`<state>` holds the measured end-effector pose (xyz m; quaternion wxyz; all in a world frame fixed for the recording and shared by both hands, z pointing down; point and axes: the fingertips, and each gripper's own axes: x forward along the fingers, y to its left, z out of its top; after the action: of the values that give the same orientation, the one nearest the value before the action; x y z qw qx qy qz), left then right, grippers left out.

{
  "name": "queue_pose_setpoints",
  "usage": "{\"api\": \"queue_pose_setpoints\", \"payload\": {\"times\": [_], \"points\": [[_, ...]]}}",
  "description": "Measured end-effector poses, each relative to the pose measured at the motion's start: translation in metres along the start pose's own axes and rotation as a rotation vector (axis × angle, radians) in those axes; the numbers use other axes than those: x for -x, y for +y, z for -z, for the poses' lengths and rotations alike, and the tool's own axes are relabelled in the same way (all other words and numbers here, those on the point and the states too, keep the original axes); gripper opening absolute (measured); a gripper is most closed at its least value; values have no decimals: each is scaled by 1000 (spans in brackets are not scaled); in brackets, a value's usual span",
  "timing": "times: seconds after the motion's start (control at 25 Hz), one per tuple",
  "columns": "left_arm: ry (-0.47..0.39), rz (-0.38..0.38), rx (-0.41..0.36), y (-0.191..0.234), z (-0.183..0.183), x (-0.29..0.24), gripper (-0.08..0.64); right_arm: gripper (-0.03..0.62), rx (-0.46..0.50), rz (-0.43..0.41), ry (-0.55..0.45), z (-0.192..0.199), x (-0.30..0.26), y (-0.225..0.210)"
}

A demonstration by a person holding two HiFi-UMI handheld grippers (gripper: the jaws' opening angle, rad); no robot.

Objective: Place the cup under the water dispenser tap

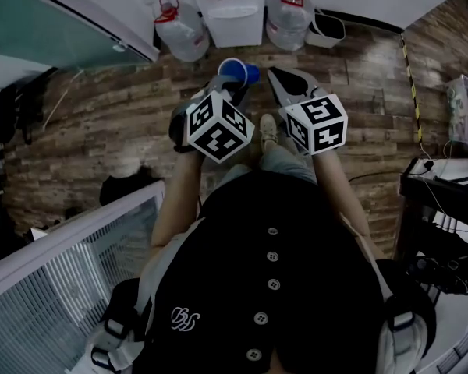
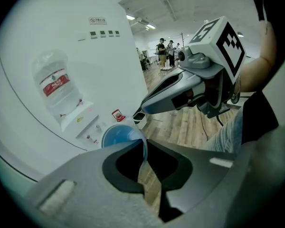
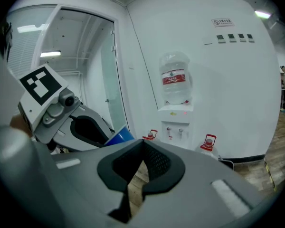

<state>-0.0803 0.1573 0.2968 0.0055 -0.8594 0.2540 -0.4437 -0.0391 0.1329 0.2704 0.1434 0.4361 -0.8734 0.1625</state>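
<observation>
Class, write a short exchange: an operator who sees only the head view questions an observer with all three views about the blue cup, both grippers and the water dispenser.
Operator: Does the left gripper actually hold the blue cup?
Observer: Yes; its jaws pinch the cup's rim.
Operator: Is the right gripper carrying anything?
Observer: No; its jaws are together with nothing between them.
Operator: I see the water dispenser only from above. Where are the taps?
Observer: Two taps sit on its front, below the upturned bottle.

A brown plank floor (image 1: 101,123) meets white walls (image 3: 228,89).
</observation>
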Motion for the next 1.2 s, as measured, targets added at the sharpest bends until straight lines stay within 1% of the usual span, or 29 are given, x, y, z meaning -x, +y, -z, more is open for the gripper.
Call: {"api": "queue_pose_setpoints", "payload": {"times": [0.28, 0.6, 0.84, 1.2], "points": [[1, -15, 8, 57, -34, -38, 23, 0, 19, -18, 5, -33, -39, -56], [3, -25, 25, 107, -65, -77, 21, 0, 67, -58, 9, -64, -77, -102], [13, -17, 38, 122, -73, -99, 21, 0, 45, -82, 50, -56, -92, -121], [63, 33, 44, 128, -60, -121, 21, 0, 3, -82, 92, -41, -107, -131]]}}
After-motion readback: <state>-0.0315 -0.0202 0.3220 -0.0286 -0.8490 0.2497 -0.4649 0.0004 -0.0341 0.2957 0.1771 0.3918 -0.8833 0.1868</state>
